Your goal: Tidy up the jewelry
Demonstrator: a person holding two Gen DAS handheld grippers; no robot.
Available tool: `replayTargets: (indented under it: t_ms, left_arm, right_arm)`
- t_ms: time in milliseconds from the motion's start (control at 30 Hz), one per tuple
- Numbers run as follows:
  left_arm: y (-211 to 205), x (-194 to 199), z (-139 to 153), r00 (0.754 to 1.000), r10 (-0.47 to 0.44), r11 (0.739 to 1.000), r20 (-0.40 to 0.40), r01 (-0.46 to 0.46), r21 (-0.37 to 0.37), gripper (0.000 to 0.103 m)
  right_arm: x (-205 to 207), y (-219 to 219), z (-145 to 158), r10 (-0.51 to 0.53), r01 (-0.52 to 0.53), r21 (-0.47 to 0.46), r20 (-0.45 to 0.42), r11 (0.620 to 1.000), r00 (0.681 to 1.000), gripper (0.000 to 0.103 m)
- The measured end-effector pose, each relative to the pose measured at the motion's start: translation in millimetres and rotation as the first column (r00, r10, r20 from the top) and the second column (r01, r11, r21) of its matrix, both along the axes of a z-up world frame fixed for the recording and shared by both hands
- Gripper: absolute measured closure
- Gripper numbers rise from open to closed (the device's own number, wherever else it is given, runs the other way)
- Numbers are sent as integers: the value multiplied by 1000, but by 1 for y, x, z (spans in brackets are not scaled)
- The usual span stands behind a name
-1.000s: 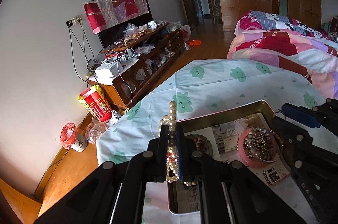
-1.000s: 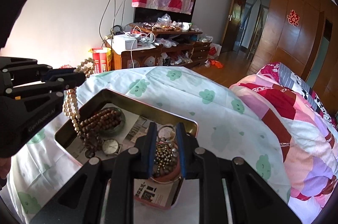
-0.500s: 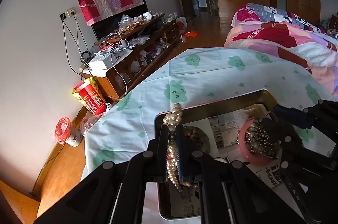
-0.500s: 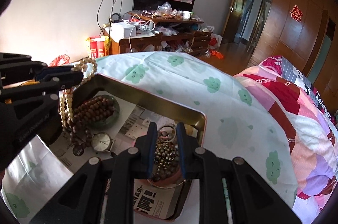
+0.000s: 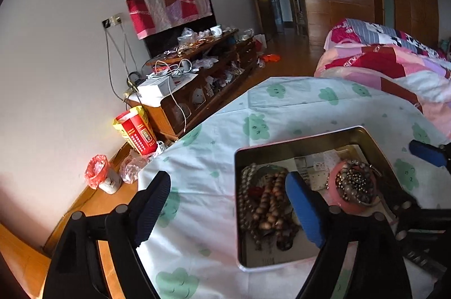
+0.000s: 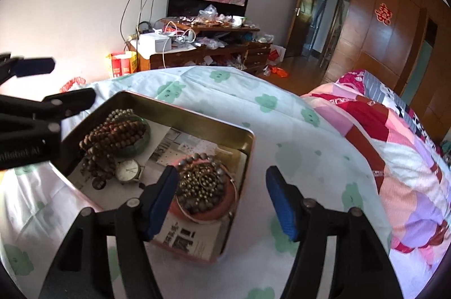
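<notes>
**Both grippers spread wide over the jewelry tin**

We take the rectangular metal tin (image 6: pixel 248 146) as our landmark; it sits on the cloud-print sheet (image 6: pixel 296 135) covering the bed. Our left gripper (image 5: pixel 228 203) hovers at the tin's left edge, jaws wide apart and holding nothing: one black finger hangs outside the tin over the sheet, the blue-padded one over the tin's contents. Our right gripper (image 6: pixel 222 200) hangs at the tin's near right corner, jaws likewise wide apart and empty, one finger above the tin, the other beyond its right wall.

Inside the tin, on printed paper, a green dish (image 6: pixel 141 141) lies in the far left part with a heap of brown wooden beads (image 6: pixel 118 131) piled over it and trailing toward the near side. A pale pearl strand (image 5: pixel 243 186) lies along the tin's left wall, beside those beads. A wristwatch (image 6: pixel 128 170) with a white dial rests just nearer than the green dish. In the tin's right part sits a pink dish (image 6: pixel 222 203) filled with metallic beads (image 6: pixel 201 184) and a thin bangle (image 6: pixel 234 186).
</notes>
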State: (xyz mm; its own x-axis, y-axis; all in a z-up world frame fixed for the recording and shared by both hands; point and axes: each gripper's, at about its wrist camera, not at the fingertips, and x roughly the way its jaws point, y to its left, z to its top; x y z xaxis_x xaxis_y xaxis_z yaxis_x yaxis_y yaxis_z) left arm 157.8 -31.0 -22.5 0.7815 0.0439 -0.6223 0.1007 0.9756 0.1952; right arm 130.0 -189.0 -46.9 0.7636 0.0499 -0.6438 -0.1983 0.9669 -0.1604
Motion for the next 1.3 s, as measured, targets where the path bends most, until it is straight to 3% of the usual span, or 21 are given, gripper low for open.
replayTargets:
  t_ms: [333, 1300]
  left_arm:
    - [19, -23, 2, 1000, 22, 998, -1, -22, -55, 19]
    - [21, -30, 2, 1000, 15, 997, -11, -15, -69, 19]
  right_arm:
    - [-21, -6, 14, -25, 23, 49, 46, 999, 999, 31]
    - [-28, 0, 12, -8, 6, 48, 40, 999, 999, 29]
